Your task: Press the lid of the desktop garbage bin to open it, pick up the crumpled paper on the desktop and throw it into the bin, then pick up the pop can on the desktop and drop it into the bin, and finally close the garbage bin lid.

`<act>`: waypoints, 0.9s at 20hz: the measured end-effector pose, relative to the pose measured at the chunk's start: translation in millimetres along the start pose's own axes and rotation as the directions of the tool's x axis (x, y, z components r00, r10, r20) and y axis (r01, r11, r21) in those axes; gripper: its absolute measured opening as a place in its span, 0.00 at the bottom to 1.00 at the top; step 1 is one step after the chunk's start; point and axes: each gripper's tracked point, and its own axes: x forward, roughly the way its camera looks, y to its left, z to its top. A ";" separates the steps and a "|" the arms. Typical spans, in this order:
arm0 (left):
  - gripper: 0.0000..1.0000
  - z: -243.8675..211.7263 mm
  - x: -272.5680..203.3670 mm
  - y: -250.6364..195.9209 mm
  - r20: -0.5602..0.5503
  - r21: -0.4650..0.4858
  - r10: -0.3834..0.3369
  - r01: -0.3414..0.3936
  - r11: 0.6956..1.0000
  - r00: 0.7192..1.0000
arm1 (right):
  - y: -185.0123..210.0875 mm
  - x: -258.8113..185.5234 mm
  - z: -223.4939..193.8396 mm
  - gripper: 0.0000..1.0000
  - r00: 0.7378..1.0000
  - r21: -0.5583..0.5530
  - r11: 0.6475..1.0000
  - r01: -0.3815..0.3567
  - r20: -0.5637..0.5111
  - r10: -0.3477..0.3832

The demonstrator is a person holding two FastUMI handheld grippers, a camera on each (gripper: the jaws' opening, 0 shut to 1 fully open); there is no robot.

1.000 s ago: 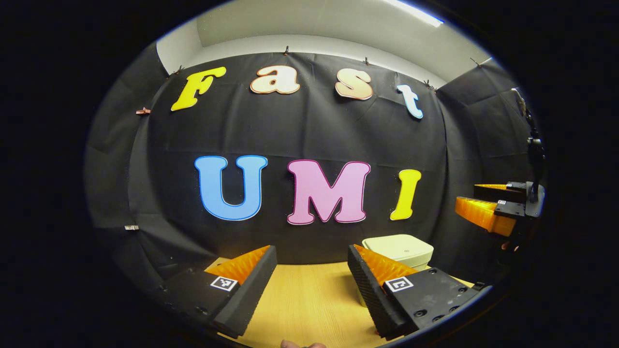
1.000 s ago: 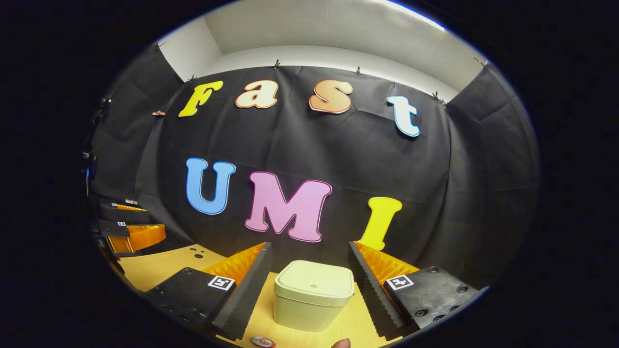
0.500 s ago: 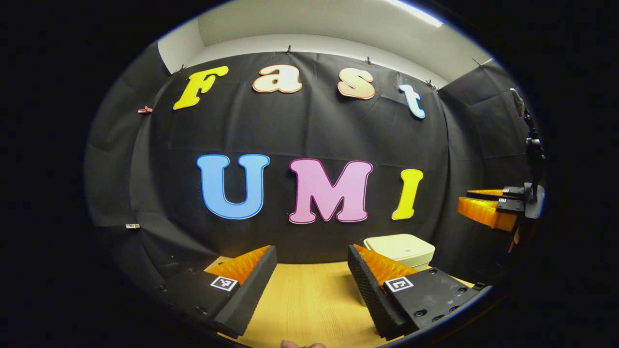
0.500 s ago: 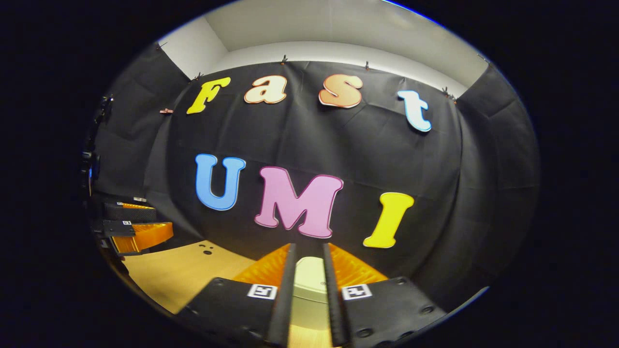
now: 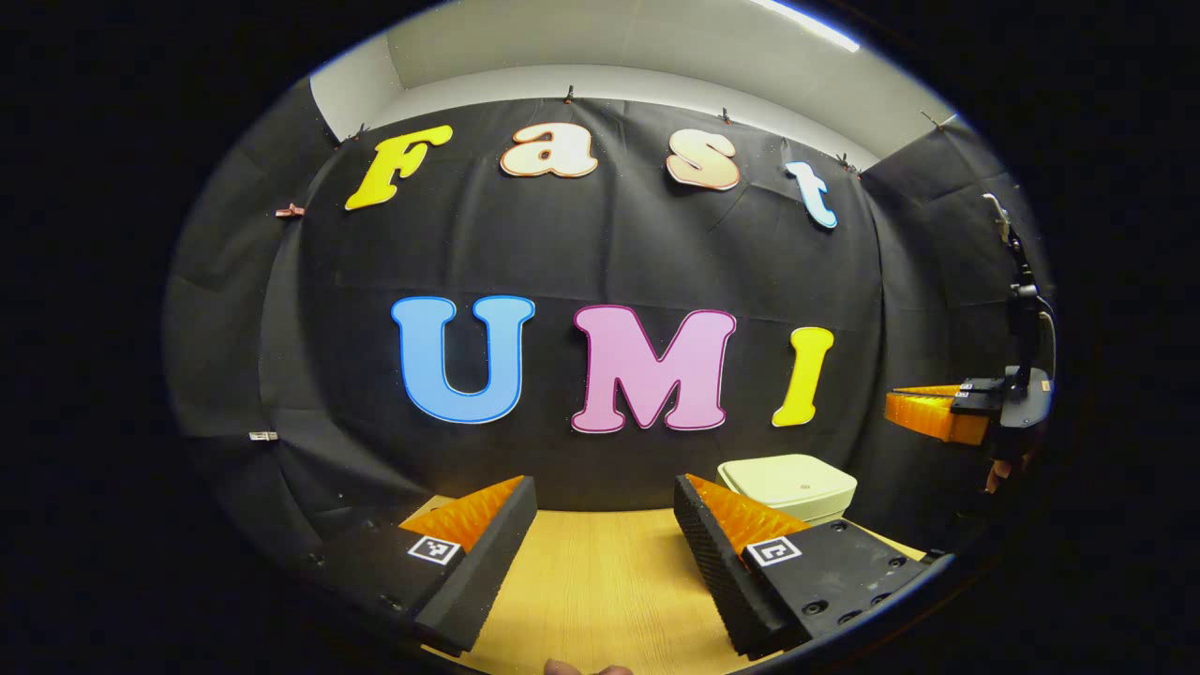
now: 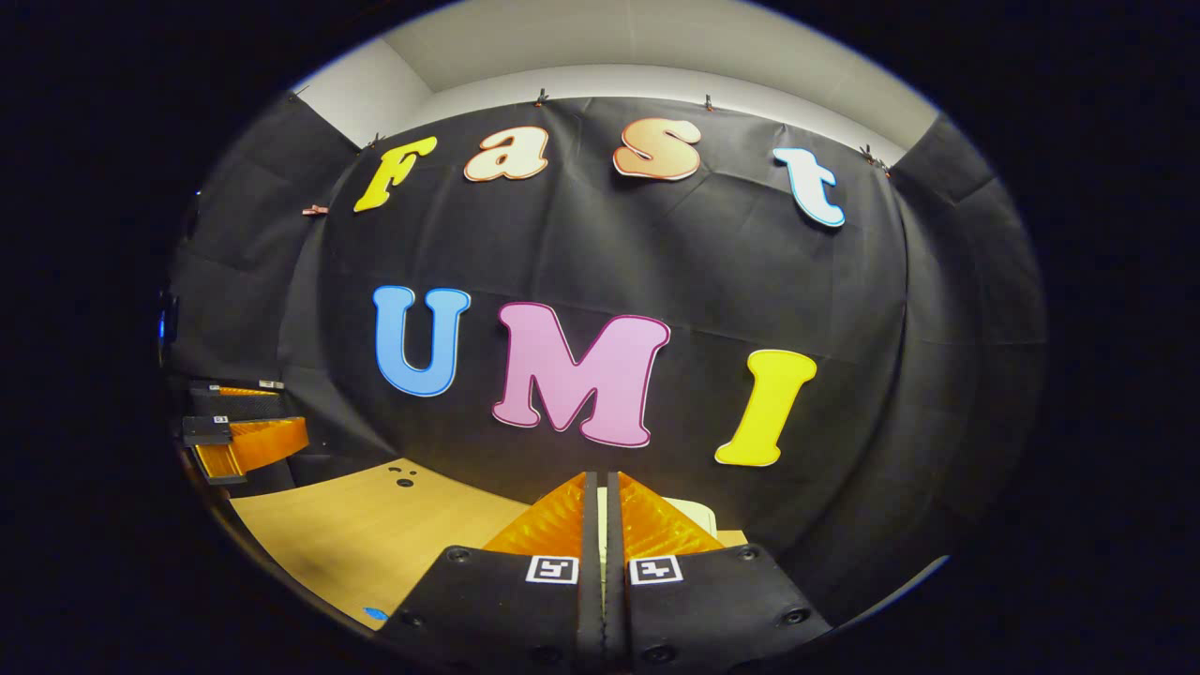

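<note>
We see a wooden desk [image 5: 600, 581]; the pale closed bin [image 5: 787, 486] stands on it at two o'clock.

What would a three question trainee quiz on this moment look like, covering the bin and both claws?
1. True or false: the bin has its lid up.
2. Which claw has its fingers apart? A) left claw B) right claw
3. Fill in: the bin stands on the wooden ____.

Key: 1 false, the lid lies flat and closed. 2 A; the right claw's fingers meet, with nothing between them. 3 table.
</note>
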 end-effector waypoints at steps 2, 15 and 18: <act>0.95 -2.7 3.6 1.6 -0.005 -0.004 0.010 -0.010 1.000 1.000 | -6.1 16.0 -11.2 0.05 1.000 -0.003 1.000 0.002 -0.024 -0.002; 0.95 -7.9 24.8 5.7 -0.024 0.011 0.069 -0.069 0.998 0.997 | -34.4 94.6 -104.2 0.05 0.984 0.050 0.999 0.019 -0.177 -0.010; 0.95 -10.8 27.8 6.9 -0.031 0.015 0.076 -0.076 0.997 0.997 | -33.2 102.3 -122.4 0.05 0.978 0.055 0.998 0.012 -0.208 0.000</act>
